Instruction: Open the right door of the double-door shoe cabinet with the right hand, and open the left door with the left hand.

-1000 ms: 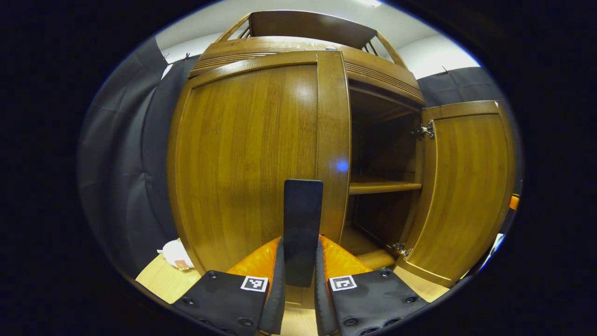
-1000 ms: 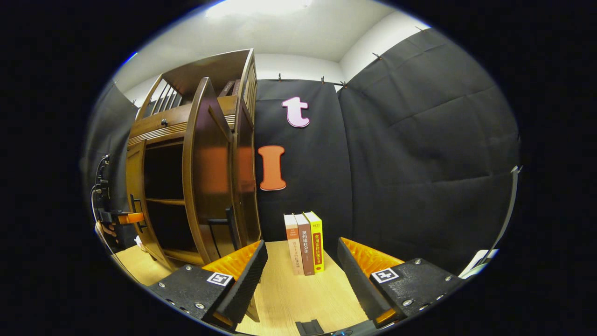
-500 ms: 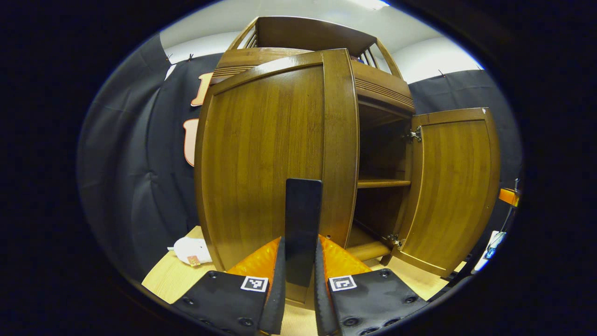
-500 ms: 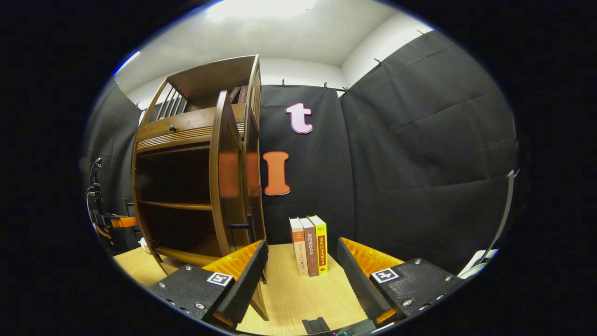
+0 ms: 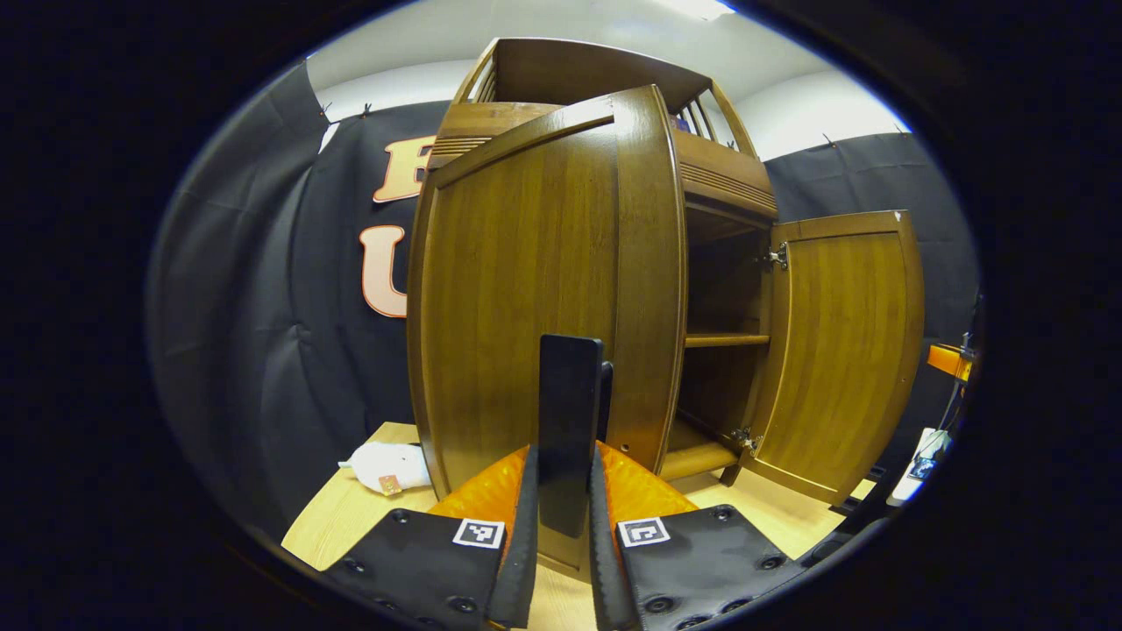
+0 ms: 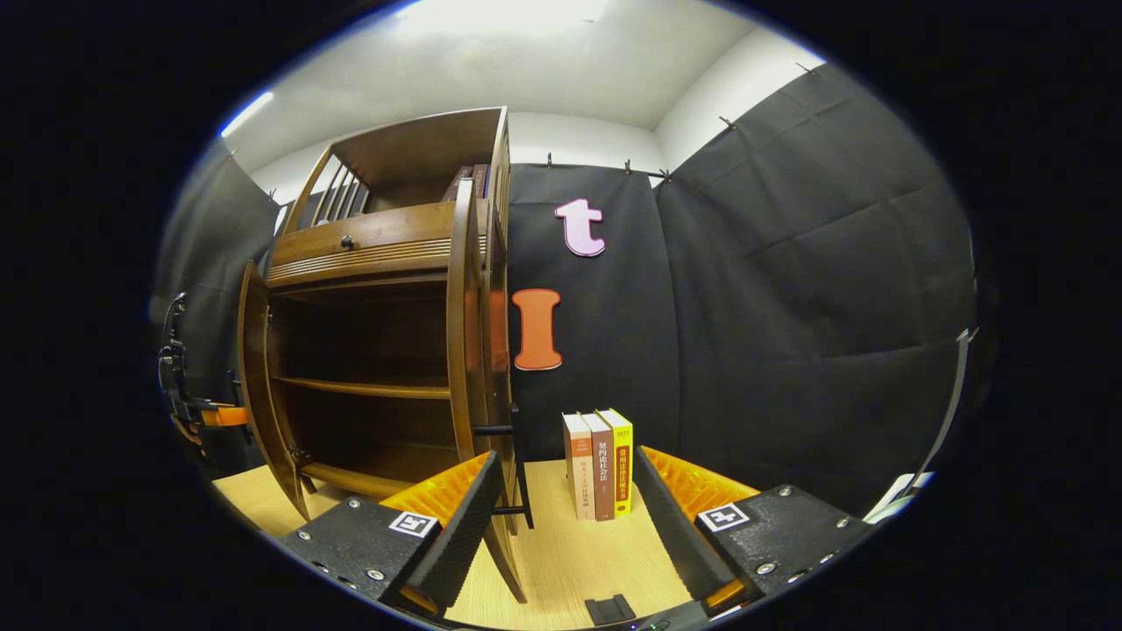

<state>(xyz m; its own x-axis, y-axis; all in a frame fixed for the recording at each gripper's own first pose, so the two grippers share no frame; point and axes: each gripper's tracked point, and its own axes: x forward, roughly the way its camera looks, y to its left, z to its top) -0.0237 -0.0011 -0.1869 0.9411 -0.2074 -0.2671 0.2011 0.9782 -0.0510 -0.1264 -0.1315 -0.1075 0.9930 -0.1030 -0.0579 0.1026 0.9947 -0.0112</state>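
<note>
Shoe cabinet (image 6: 377, 350) stands on the wooden counter (image 6: 570, 561) against the black booth wall. Both doors swung out. Left door (image 5: 543, 289) partly open, its dark handle (image 5: 570, 434) pinched between both fingers of the left tongs (image 5: 564, 526), which are closed tight on it. Right door (image 5: 841, 350) open wide, inner face and hinges showing in the left gripper view; seen nearly edge-on (image 6: 478, 350) in the right gripper view, its handle (image 6: 513, 473) free. Right tongs (image 6: 561, 526) spread wide, holding nothing, just off that handle. Inside, a bare shelf (image 6: 364, 386). Three upright books (image 6: 600, 473) beside the cabinet. White soft toy (image 5: 386, 464) on the counter left of the cabinet.
</note>
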